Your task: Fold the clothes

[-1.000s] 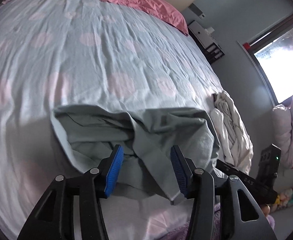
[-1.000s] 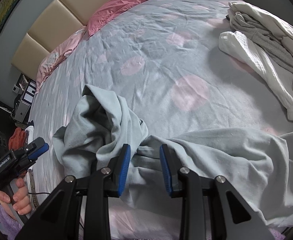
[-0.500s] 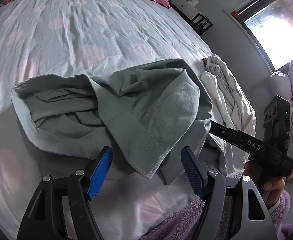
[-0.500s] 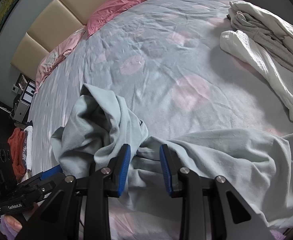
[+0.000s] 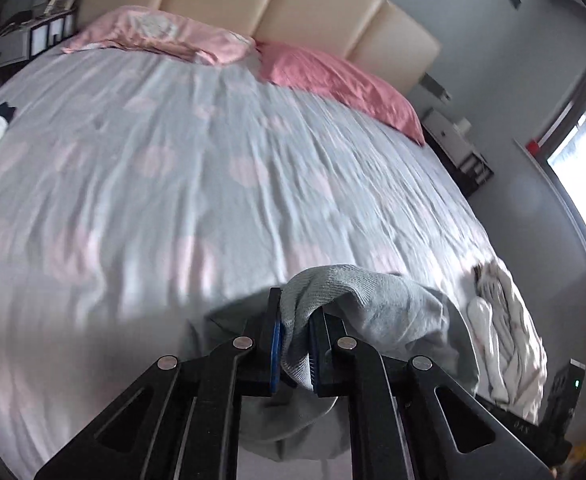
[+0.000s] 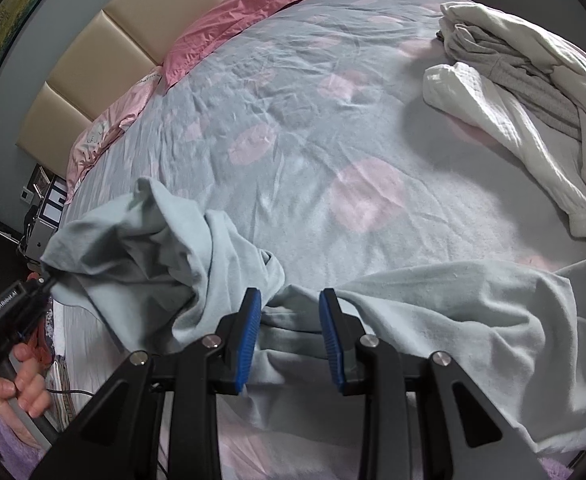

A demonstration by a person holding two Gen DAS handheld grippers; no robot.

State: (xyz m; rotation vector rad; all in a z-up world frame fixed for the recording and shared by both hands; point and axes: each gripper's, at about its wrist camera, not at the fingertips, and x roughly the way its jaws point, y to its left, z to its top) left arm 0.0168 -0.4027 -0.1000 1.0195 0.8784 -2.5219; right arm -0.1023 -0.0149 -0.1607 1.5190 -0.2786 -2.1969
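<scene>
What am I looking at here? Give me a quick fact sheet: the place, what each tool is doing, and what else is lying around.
place: bed with a grey sheet with pink spots
garment being folded: pale green top, crumpled at the near edge
left tool: shut on the pale green top's ribbed edge
right tool: open, over a bunched part of the top
other laundry: white and grey clothes pile, on the bed's right side
pillows: pink, by the beige headboard

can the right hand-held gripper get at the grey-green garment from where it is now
Probably yes: the right hand-held gripper is open with the grey-green garment bunched directly between its pads, nothing in between. The left hand-held gripper already pinches another edge.
</scene>
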